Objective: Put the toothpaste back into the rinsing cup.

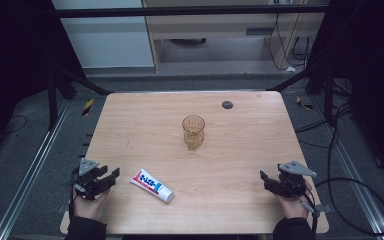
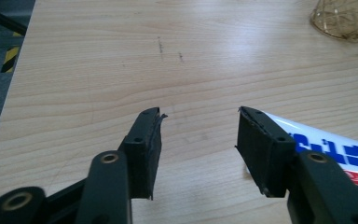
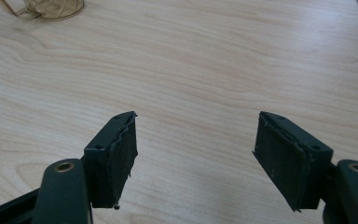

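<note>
A room for testing and recording

This looks like a lab. One wooden worktop (image 1: 240,150) stands alone on a grey floor (image 1: 25,150). Dark metal bars (image 1: 190,11) frame it. Black cables (image 1: 352,180) trail on the floor. Yellow and black tape (image 1: 87,106) marks spots.

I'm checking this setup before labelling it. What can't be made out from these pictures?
- Toothpaste tube: print too small in the high view; in the left gripper view a jaw and the frame edge cut it off.
- Amber glass mug: cut off by the top edge in both gripper views; whether it holds anything is unclear.
- Dark round spot on the table: too small to identify.
</note>
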A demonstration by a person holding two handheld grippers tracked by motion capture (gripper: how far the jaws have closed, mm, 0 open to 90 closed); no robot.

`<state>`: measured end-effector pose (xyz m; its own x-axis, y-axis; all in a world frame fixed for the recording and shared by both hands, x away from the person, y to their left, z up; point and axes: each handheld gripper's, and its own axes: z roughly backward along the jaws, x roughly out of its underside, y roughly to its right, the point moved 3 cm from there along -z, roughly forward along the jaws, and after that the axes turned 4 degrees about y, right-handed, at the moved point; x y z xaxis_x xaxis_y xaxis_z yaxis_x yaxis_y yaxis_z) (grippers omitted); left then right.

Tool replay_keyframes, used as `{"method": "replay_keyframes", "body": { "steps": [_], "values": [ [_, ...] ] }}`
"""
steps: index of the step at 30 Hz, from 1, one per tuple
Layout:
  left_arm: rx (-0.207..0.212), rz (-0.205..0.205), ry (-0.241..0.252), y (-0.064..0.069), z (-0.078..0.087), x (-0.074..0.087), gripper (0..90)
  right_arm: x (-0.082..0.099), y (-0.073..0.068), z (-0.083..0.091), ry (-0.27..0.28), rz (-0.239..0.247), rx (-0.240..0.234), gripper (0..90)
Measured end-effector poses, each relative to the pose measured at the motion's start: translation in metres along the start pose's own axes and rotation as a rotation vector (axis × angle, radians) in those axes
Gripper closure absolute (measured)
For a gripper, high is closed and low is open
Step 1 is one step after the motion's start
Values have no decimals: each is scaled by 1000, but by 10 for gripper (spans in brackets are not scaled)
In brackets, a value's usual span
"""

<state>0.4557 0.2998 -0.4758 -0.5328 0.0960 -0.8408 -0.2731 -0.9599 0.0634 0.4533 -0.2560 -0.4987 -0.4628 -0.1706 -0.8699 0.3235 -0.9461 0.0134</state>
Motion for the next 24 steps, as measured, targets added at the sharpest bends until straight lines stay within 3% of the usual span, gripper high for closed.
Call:
{"method": "replay_keyframes", "body": {
  "steps": [6, 11, 16, 24],
  "values": [
    [19, -28, -13, 14, 5, 0, 572, 1, -3, 2, 5, 3, 4, 266],
    [59, -35, -31, 27, 7, 0, 692, 2, -7, 4, 2, 16, -5, 267],
    [93, -77, -52, 42, 7, 0, 775, 3, -9, 4, -2, 22, -10, 265],
    [146, -118, -108, 61, 3, 7, 855, 5, -13, 1, -22, 37, -25, 262]
  ]
}}
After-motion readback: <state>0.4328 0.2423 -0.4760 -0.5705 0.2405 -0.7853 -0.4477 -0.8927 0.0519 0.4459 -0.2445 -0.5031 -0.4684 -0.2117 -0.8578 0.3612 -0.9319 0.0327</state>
